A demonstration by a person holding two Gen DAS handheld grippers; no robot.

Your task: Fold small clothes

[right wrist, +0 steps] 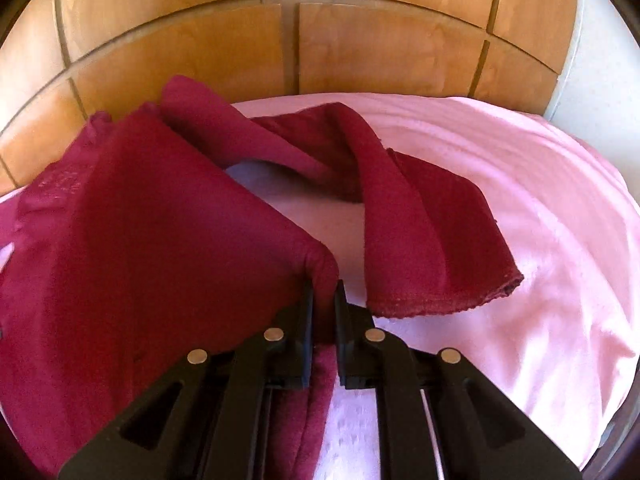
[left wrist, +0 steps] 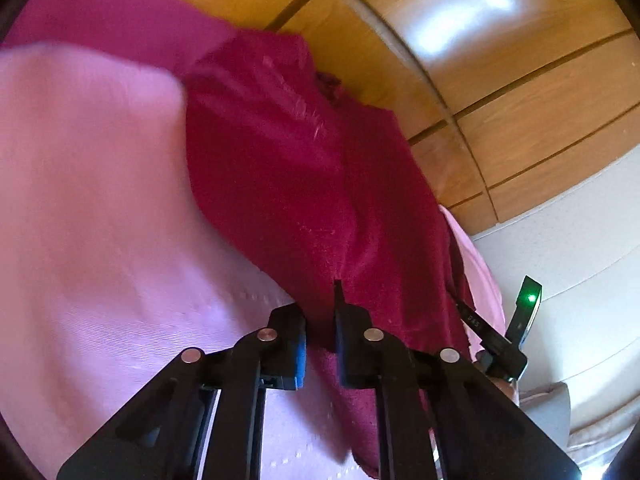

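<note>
A dark red garment [right wrist: 132, 220] lies partly lifted over a pink sheet [right wrist: 520, 200]. My right gripper [right wrist: 324, 292] is shut on a corner of the garment, and the cloth hangs off to the left. A long sleeve-like strip [right wrist: 420, 232] of it trails to the right on the sheet. In the left wrist view the same garment [left wrist: 288, 168] drapes in front of my left gripper [left wrist: 320, 312], which is shut on its edge. The other gripper [left wrist: 512, 340], with a green light, shows at the right in that view.
A wooden panelled wall [right wrist: 360, 40] stands behind the pink sheet; it also shows in the left wrist view [left wrist: 500, 80]. A white wall [left wrist: 580, 240] is at the right. The pink sheet [left wrist: 80, 200] spreads to the left.
</note>
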